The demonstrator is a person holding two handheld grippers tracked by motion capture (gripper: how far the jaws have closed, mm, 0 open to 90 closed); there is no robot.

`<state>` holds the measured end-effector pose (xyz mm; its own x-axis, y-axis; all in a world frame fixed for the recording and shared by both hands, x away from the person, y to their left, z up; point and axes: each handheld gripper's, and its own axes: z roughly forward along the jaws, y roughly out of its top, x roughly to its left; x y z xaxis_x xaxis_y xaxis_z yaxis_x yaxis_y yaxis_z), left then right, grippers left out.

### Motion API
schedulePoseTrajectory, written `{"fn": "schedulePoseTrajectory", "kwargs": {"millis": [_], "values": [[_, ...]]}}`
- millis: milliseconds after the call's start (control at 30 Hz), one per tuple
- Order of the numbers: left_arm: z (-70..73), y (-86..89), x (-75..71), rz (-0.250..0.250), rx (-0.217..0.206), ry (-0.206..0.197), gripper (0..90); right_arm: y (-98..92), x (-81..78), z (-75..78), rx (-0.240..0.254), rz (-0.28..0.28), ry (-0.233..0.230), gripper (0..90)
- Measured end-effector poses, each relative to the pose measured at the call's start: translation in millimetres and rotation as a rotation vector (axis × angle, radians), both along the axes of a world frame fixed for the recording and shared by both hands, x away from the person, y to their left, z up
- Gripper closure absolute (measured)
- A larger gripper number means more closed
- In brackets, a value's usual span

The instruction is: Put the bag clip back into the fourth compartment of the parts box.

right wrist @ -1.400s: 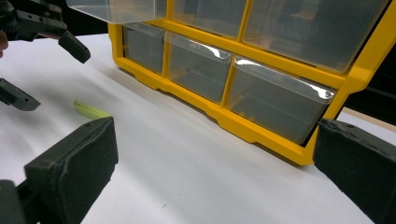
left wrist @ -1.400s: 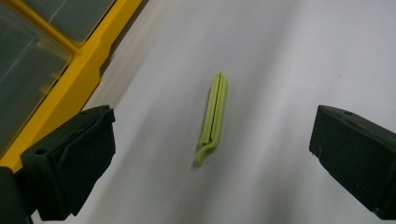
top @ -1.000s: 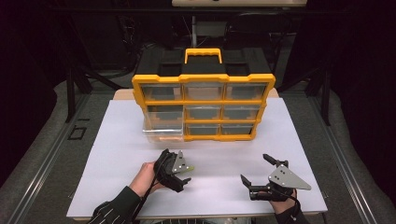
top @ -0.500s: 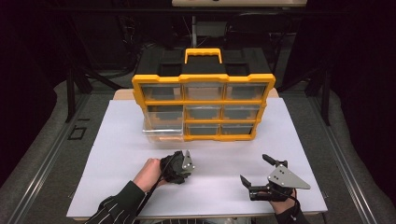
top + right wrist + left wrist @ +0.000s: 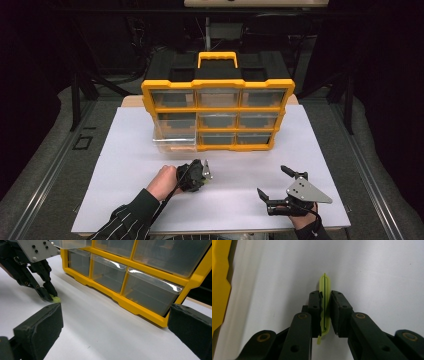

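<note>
A small, thin yellow-green piece [image 5: 324,281] stands on edge on the white board, pinched between my left gripper's [image 5: 325,293] pads. Those jaws have just been closing with the piece between them. In the high view the left gripper [image 5: 204,176] points down at the board, in front of the yellow organizer [image 5: 218,100]. The right gripper view shows the left gripper [image 5: 48,296] with the yellow-green piece [image 5: 56,299] at its tips. My right gripper [image 5: 271,180] rests near the board's front right, open with nothing between its fingers [image 5: 40,325].
The organizer has rows of clear drawers; one drawer [image 5: 174,136] at its left is pulled out over the white board [image 5: 125,165]. The organizer's yellow frame [image 5: 120,298] runs close in front of the right gripper. Dark floor surrounds the table.
The left gripper has shifted a little to the right, and its jaws have closed from wide open onto the yellow-green piece. The right gripper has stayed still.
</note>
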<state>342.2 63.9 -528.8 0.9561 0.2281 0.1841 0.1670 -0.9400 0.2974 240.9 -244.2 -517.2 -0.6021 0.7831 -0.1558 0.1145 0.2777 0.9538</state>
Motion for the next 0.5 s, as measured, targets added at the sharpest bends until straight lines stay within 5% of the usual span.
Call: {"fn": "schedulePoseTrajectory", "kwargs": {"millis": [500], "values": [[6.0, 1.5, -1.5, -0.015, 0.015, 0.027, 80.8, 0.5, 0.0, 0.2, -0.009, 0.006, 0.001, 0.0]]}}
